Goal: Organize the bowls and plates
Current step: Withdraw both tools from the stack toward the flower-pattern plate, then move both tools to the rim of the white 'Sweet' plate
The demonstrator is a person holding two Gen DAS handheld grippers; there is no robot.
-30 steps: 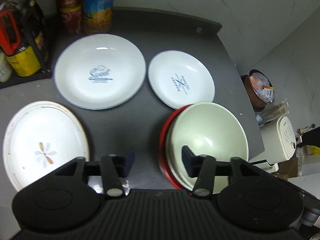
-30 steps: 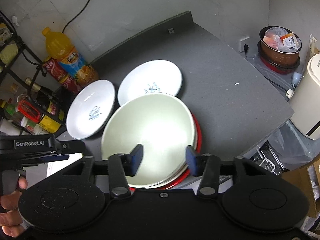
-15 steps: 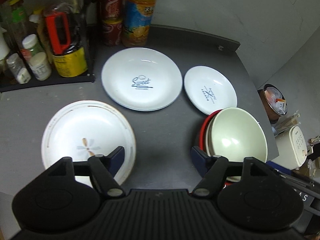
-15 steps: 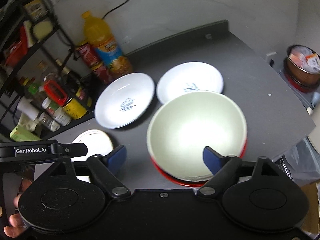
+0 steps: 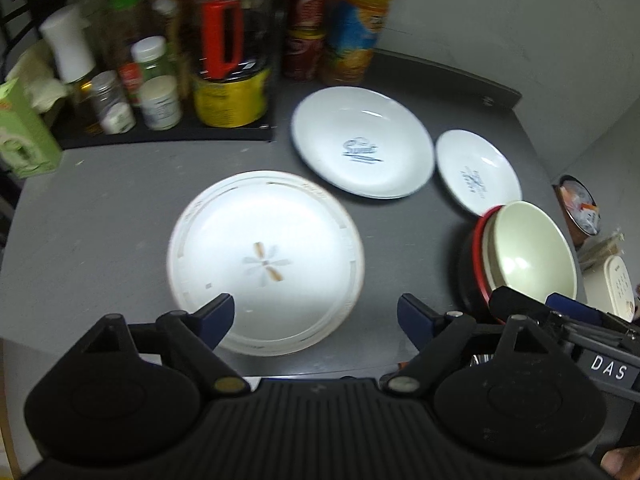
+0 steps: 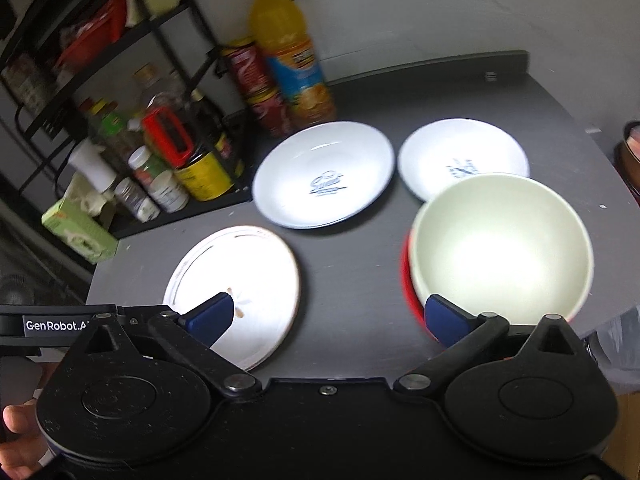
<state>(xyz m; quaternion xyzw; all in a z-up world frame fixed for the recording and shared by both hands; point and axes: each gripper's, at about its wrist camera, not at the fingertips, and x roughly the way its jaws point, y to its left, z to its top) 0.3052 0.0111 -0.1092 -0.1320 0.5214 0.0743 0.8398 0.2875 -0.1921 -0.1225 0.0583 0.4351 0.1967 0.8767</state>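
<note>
Dark countertop [image 5: 120, 184]: "Sweet" plate [image 5: 362, 142]; "GenRobot" on left gripper [image 5: 316, 316]; right gripper [image 6: 326, 318], both spread wide, empty.

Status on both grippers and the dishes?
Left gripper open, empty. Right gripper open, empty. Three plates lie apart; cream bowl nested in red bowl. Path clear.

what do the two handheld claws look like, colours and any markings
Both are matte black plastic: a ribbed body, two round disc housings and linked arms with silver pivot pins, ending in dark blue finger pads. The left claw carries a white "GenRobot.AI" label, seen from the right wrist view; the right claw shows a "DAS" label. Bare hands hold them; no sleeves visible.
</note>
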